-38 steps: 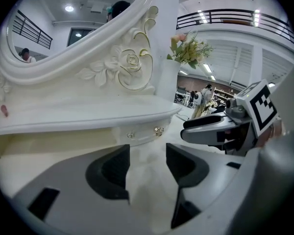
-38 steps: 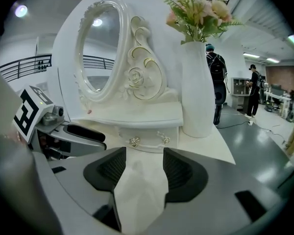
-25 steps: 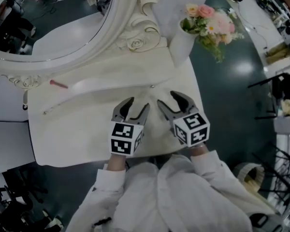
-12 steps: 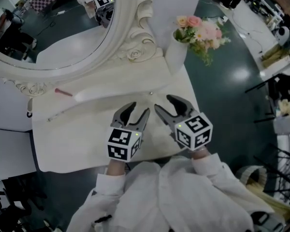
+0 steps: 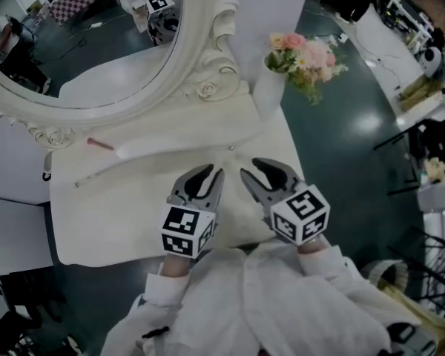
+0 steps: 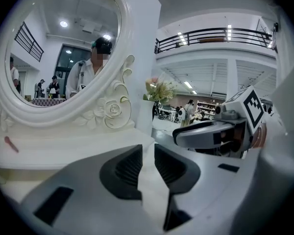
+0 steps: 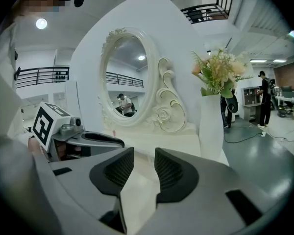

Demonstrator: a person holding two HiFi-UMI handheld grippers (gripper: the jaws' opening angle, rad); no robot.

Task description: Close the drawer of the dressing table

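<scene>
Jaws of left hand-held gripper (image 5: 210, 173) and right hand-held gripper (image 5: 251, 167) have just been closing: narrowly apart, holding nothing.

One table (image 5: 96, 228) is carrying one mirror (image 5: 89, 58), one vase (image 5: 265, 87) of flowers, one red stick (image 5: 100, 144) and one thin rod (image 5: 96, 176). Two grippers are hovering, left gripper (image 5: 211, 173) and right gripper (image 5: 254, 167), both with jaws narrowing and nothing between them.
</scene>
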